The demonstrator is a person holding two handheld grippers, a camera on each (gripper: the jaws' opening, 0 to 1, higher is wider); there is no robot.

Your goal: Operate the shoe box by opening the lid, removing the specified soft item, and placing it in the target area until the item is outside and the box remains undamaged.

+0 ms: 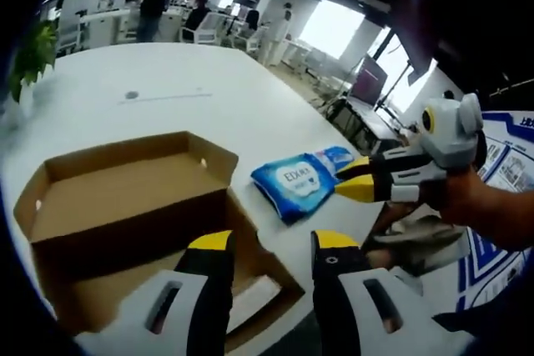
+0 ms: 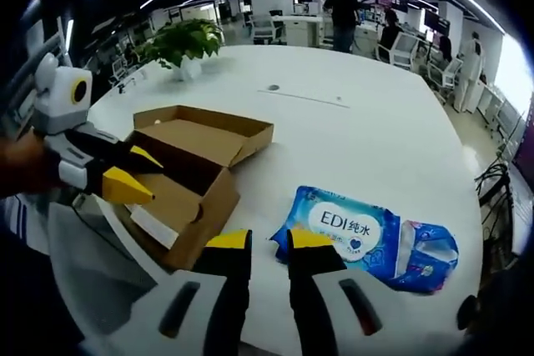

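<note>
An open brown cardboard shoe box [image 1: 125,198] lies on the white table, its lid folded back; in the right gripper view the box [image 2: 200,143] sits left of centre and looks empty. Just right of it a blue soft wipes pack [image 1: 299,183] rests on the tabletop. My right gripper [image 1: 349,178] comes in from the right, its yellow tips closed on the pack's near edge. In its own view the right gripper [image 2: 269,241] has its jaws narrowly apart, with a corner of the pack [image 2: 367,235] between them. My left gripper [image 1: 271,243] hangs open over the box's front; the left gripper [image 2: 140,174] is empty.
A potted plant [image 2: 188,39] stands at the table's far side. The white table [image 2: 350,114] stretches wide beyond the box. Desks, chairs and people fill the office behind. A person's hand [image 1: 471,202] holds the right gripper.
</note>
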